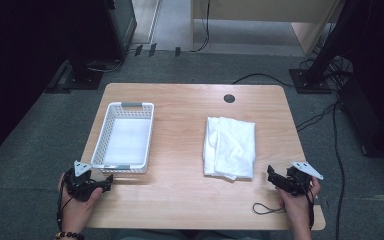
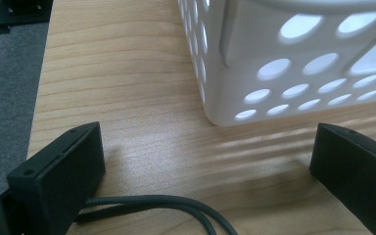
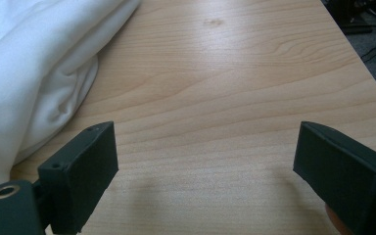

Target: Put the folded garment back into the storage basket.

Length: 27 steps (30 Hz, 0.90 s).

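At the near left corner of the wooden counter (image 1: 180, 190), the left gripper (image 1: 102, 183) is held by a hand (image 1: 77, 207) with a bead bracelet at the wrist, a grey three-cornered plate being carried on top of it. Its jaws are seen spread wide and released in the left gripper view, with nothing between them but bare wood and a dark cord (image 2: 176, 208) lying on the counter. Just ahead of those jaws the near corner of a white perforated basket (image 2: 284, 63) is found, apart from both jaws.

In the high view the basket (image 1: 100, 145) is set on the left half of the counter, its long side running away from the person, with grey handles at the near and far ends and a pale lining inside.

Right of centre a folded white cloth (image 1: 230, 147) is laid flat on the counter, well apart from the basket. A round cable hole (image 1: 229, 98) is cut near the far edge.

At the near right, the right gripper (image 1: 272, 177) is held in the other hand (image 1: 296, 205), just beside the near right corner of the cloth. In the right gripper view its jaws are likewise seen parted and released over bare wood, the cloth (image 3: 34, 68) lying just beside the left-hand jaw. A looped cord (image 1: 266, 208) rests on the counter near that hand.
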Available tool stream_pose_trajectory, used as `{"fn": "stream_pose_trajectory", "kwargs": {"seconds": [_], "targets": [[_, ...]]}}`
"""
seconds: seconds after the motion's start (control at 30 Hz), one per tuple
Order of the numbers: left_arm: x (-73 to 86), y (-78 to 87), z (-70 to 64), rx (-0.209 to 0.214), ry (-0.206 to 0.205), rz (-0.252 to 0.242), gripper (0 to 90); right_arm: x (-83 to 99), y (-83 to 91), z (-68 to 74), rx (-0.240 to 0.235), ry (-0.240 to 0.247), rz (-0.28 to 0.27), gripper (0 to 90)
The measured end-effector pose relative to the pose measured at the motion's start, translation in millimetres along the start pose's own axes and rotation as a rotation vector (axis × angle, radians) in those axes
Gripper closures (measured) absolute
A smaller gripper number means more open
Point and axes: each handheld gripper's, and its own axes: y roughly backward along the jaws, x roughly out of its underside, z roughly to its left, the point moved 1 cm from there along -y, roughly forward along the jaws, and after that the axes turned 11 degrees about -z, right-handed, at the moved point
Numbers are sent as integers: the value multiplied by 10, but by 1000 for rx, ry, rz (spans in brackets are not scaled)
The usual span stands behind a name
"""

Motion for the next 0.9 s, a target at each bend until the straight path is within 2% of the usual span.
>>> {"fn": "stream_pose_trajectory", "kwargs": {"seconds": [0.13,0.2,0.23,0.27,0.3,0.33,0.4,0.6,0.77,0.9], "targets": [[0,0,0,0,0,0,0,-12,23,1,0,2,-14,82],[0,0,0,0,0,0,0,-26,54,-5,-18,-36,-10,72],[0,0,0,0,0,0,0,-26,54,-5,-18,-36,-10,72],[0,0,0,0,0,0,0,-38,75,2,13,1,-18,72],[0,0,0,0,0,0,0,-38,75,2,13,1,-18,72],[0,0,0,0,0,0,0,-51,84,-18,55,35,-25,72],[0,0,0,0,0,0,0,-54,90,-59,66,33,-26,72],[0,0,0,0,0,0,0,-73,128,-73,52,25,-24,72],[4,6,-3,0,-1,0,0,-159,169,53,22,44,-40,62],[5,7,-5,-6,4,0,0,-208,168,119,-4,44,-29,62]]}}
